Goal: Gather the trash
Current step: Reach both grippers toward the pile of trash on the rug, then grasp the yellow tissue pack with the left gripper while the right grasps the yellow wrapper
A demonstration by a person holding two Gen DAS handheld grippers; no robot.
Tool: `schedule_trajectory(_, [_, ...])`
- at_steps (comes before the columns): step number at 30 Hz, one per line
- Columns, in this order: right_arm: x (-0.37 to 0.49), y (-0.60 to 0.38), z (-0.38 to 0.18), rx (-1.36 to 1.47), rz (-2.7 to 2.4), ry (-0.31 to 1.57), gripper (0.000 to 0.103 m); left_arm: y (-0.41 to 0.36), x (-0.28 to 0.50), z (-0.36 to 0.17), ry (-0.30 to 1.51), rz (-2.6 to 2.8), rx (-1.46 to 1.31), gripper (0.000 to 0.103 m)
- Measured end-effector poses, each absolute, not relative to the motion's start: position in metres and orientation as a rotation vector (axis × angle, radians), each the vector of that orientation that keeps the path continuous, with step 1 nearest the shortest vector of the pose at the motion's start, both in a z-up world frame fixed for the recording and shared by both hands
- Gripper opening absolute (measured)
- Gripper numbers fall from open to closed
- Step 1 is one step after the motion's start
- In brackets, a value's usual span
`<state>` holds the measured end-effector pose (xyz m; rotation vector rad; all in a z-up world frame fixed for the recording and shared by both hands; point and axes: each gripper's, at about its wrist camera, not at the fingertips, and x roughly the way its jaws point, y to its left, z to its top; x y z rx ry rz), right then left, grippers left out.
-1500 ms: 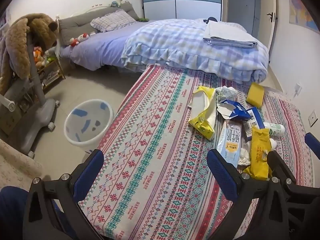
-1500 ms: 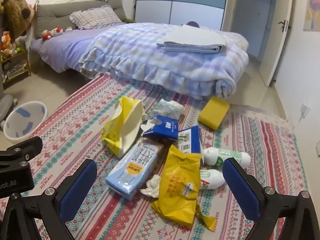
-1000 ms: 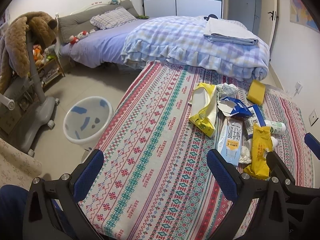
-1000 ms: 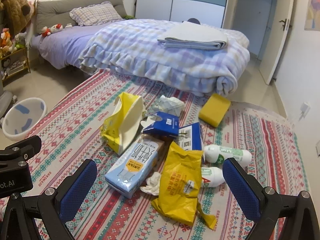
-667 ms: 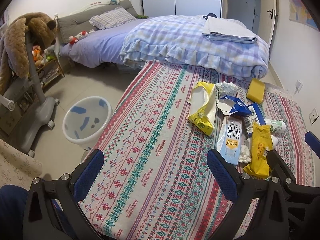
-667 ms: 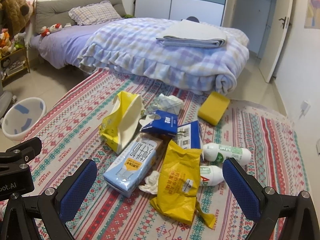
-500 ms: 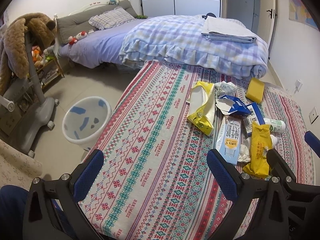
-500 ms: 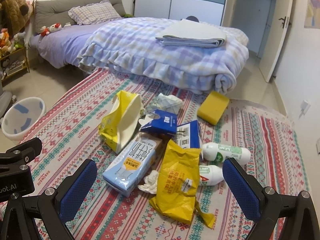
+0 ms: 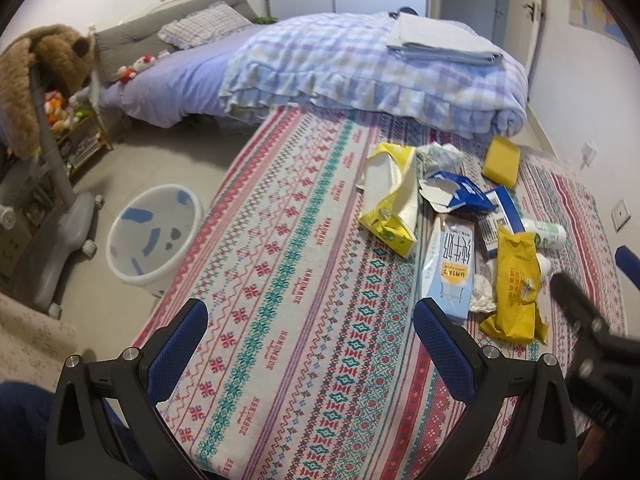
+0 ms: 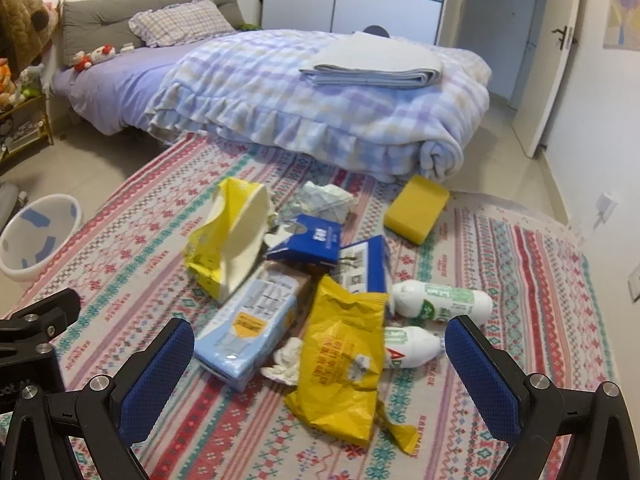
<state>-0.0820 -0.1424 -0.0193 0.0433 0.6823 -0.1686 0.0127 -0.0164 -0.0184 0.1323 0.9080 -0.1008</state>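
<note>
Your left gripper point(image 9: 310, 330) is spread wide over bare patterned cloth point(image 9: 280, 280), holding nothing. Your right gripper point(image 10: 320, 354) is spread too, hovering above the trash pile: a yellow bag point(image 10: 344, 356), a light blue milk carton point(image 10: 250, 330), two white bottles point(image 10: 444, 302) and a torn blue box point(image 10: 310, 240). The white bin point(image 9: 150, 234) sits on the floor, left of the cloth.

Yellow wrapper point(image 10: 344, 364), blue carton point(image 10: 306, 240), red-and-teal patterned cloth point(image 9: 288, 280).
</note>
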Motion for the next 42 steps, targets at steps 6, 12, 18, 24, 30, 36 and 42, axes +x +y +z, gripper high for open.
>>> schedule_trajectory(6, [-0.071,-0.192,-0.026,0.153,-0.243,0.764,0.103,-0.026,0.053,-0.031,1.038,-0.190,0.064,0.103])
schedule_trajectory(12, [-0.071,-0.259,-0.042,0.423,-0.361,0.902,0.103,-0.043,0.084,-0.038,1.109,-0.224,0.038,0.098])
schedule_trajectory(18, [-0.076,-0.277,-0.044,0.552,-0.357,0.892,0.102,-0.075,0.119,-0.051,1.125,-0.252,0.093,0.083])
schedule_trajectory(24, [-0.066,-0.262,-0.051,0.536,-0.251,0.897,0.096,-0.099,0.149,-0.092,1.154,-0.216,0.215,0.027])
schedule_trajectory(30, [-0.056,-0.253,-0.076,0.516,-0.207,0.996,0.082,-0.068,0.142,-0.086,1.131,-0.295,0.046,0.016])
schedule_trajectory(36, [-0.046,-0.242,-0.078,0.498,-0.185,0.994,0.077,-0.053,0.128,-0.060,1.100,-0.347,0.010,0.016])
schedule_trajectory(42, [-0.034,-0.241,-0.093,0.504,-0.193,1.047,0.054,-0.030,0.113,-0.050,1.137,-0.349,0.005,0.016])
